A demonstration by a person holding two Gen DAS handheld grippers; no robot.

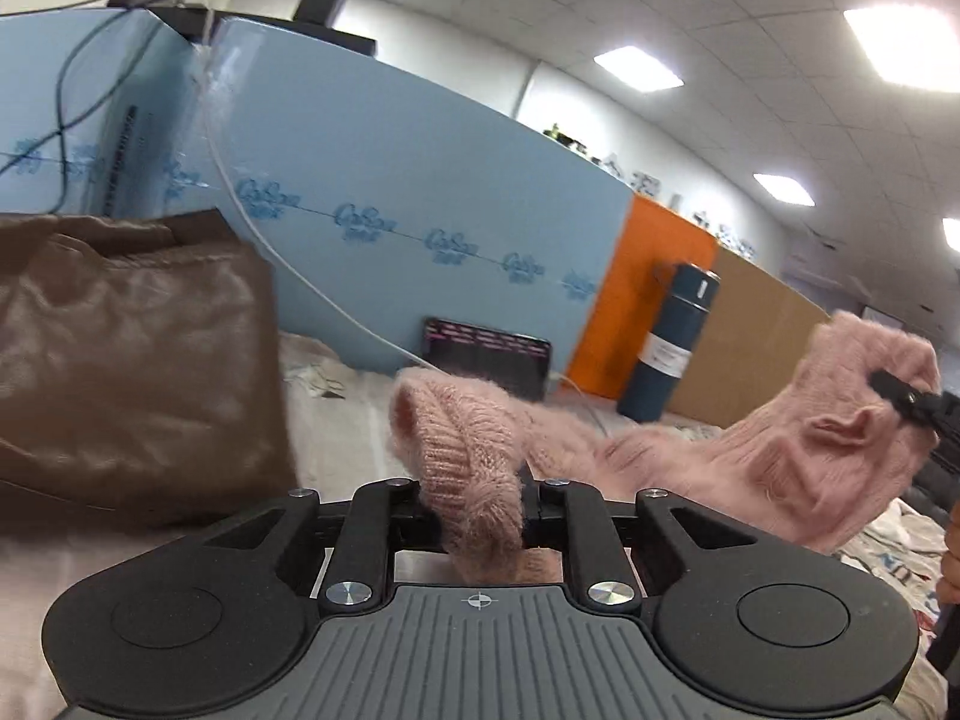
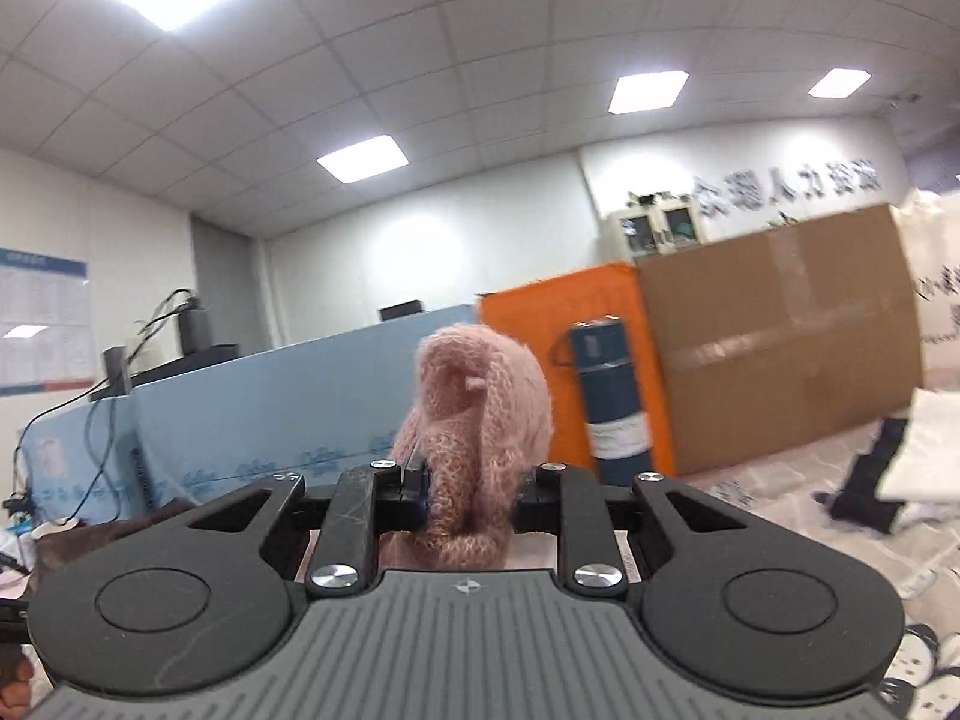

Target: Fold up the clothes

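A fluffy pink knitted sweater (image 1: 708, 468) stretches across the table between both grippers. My left gripper (image 1: 477, 519) is shut on a ribbed edge of it, which bunches up and folds over between the black jaws. At the right edge of the left wrist view my right gripper (image 1: 900, 399) pinches another part of the sweater and holds it raised. In the right wrist view the right gripper (image 2: 471, 504) is shut on the pink sweater (image 2: 480, 408), which stands up in a lump above the jaws.
A folded brown garment (image 1: 132, 384) lies on the left of the table. Blue foam boards (image 1: 372, 192) wall the back, with an orange panel (image 1: 636, 300), a cardboard box (image 2: 780, 348) and a dark blue cylinder (image 1: 666, 348). White folded items (image 2: 924, 456) lie at the right.
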